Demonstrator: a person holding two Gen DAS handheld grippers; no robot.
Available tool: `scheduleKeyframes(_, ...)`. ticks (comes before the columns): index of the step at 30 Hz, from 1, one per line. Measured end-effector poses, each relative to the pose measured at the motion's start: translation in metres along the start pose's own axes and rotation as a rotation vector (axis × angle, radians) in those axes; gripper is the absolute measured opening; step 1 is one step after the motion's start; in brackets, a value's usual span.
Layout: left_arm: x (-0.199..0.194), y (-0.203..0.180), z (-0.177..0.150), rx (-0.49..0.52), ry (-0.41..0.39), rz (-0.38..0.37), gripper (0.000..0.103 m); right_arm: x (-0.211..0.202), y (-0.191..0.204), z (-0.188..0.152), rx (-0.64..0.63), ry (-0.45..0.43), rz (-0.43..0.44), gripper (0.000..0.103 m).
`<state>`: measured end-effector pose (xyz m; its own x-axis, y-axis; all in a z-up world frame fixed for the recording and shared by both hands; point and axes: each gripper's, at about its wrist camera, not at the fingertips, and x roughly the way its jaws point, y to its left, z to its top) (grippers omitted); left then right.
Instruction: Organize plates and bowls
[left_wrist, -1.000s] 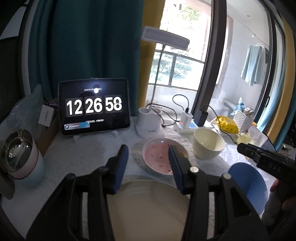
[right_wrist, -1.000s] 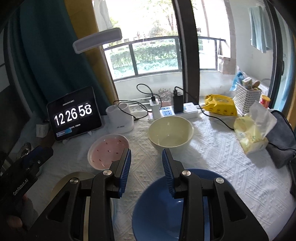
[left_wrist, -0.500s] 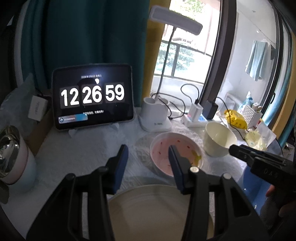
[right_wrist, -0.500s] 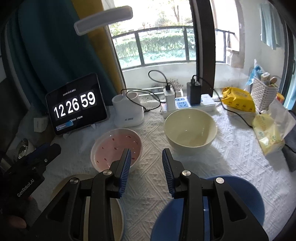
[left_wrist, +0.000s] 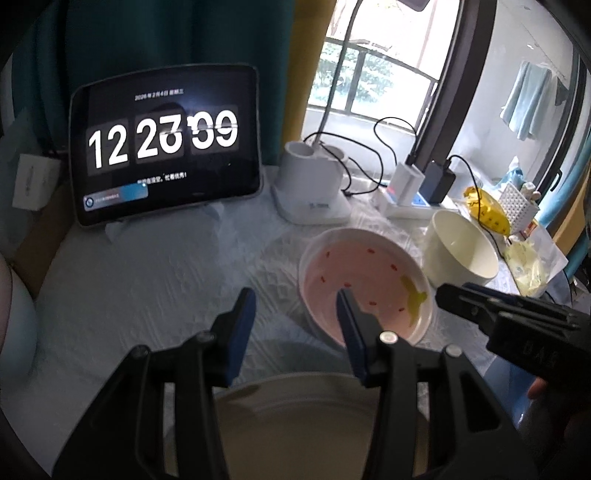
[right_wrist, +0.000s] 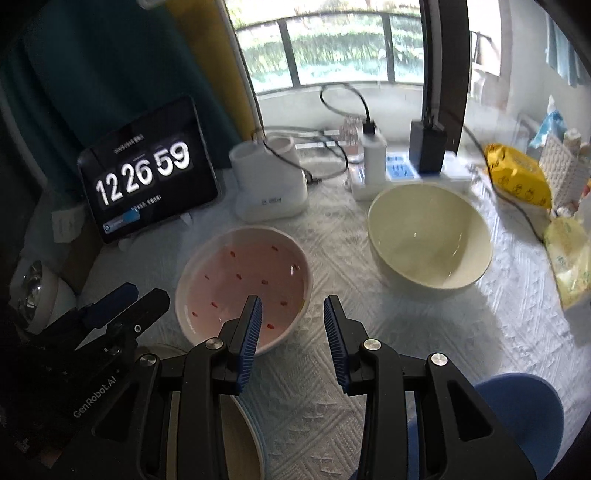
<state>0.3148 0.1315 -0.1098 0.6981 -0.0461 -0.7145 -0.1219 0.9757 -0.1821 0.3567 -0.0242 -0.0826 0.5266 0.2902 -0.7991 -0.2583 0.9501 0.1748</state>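
A pink bowl (left_wrist: 362, 273) (right_wrist: 240, 273) with red specks sits mid-table, and a cream bowl (left_wrist: 461, 251) (right_wrist: 428, 236) stands to its right. Close to me lie a beige plate (left_wrist: 295, 417) (right_wrist: 240, 443) and, further right, a blue plate (right_wrist: 524, 413). My left gripper (left_wrist: 295, 306) (right_wrist: 146, 293) hovers open over the cloth at the pink bowl's near left rim, holding nothing. My right gripper (right_wrist: 292, 306) (left_wrist: 454, 291) is open too, above the pink bowl's near right rim, with only cloth showing in the gap.
A tablet clock (left_wrist: 166, 144) leans at the back left, beside a white lamp base (left_wrist: 310, 188) and a power strip (right_wrist: 402, 166) with cables. A yellow packet (right_wrist: 517, 177), a white basket and a tissue bag crowd the right edge. A metal-lidded cup (right_wrist: 33, 291) stands far left.
Both grippers have moved forward and down towards the pink bowl, which now looks larger and closer. The beige and blue plates have slid lower in the views. Jaw gaps look the same.
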Motion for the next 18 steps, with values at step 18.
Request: scheduleKeyframes(18, 0.026, -0.004, -0.001, 0.041, 0.094, -0.018, 0.047, 0.037, -0.004, -0.011, 0.277, 0.13, -0.039, 0.037)
